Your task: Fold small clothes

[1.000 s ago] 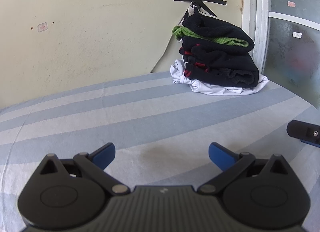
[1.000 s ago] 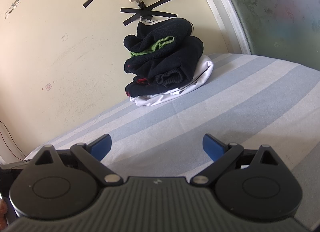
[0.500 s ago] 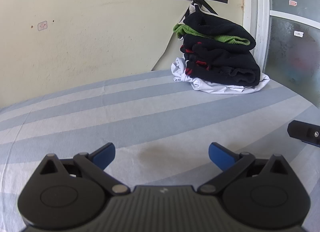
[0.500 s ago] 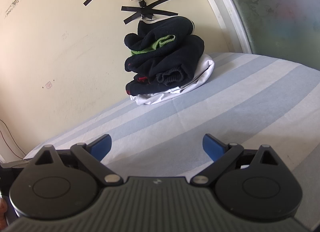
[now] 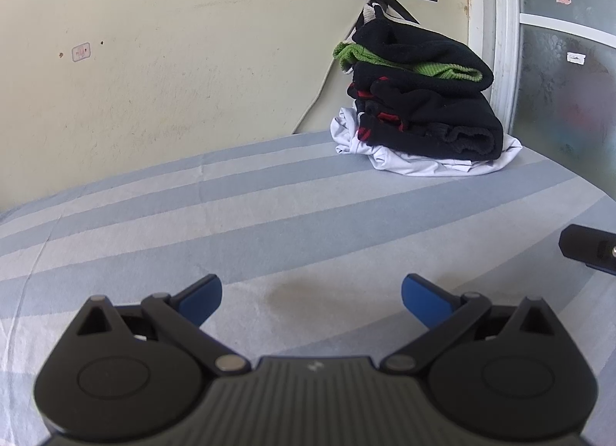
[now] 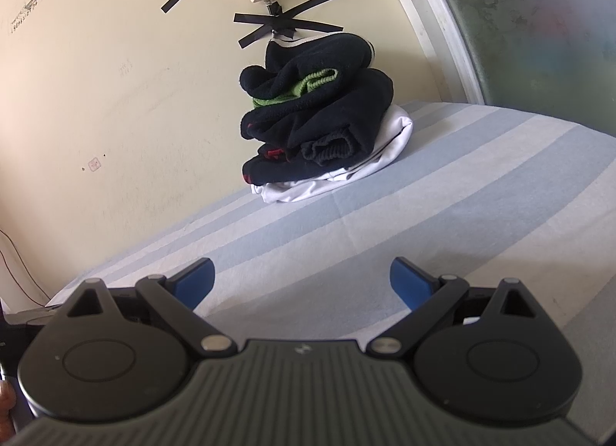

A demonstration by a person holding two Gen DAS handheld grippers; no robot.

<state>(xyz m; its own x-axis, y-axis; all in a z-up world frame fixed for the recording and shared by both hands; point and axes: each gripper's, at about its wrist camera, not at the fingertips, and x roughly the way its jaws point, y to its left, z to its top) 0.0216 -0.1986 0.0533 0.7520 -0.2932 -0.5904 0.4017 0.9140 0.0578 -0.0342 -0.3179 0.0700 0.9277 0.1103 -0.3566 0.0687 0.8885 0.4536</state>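
Nothing has shifted: folded pile (image 5: 419,107) black, green, white at bottom; both grippers (image 5: 311,294) (image 6: 302,280) gape wide, empty.

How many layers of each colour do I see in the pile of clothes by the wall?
Black layers: 2, one with red marks
Green layer: 1
White layer: 1
Total: 4 visible layers; how many garments these make cannot be told.

The left tool (image 5: 311,294) hangs spread wide over the striped sheet (image 5: 231,215), well apart from stacked clothes (image 5: 419,99).
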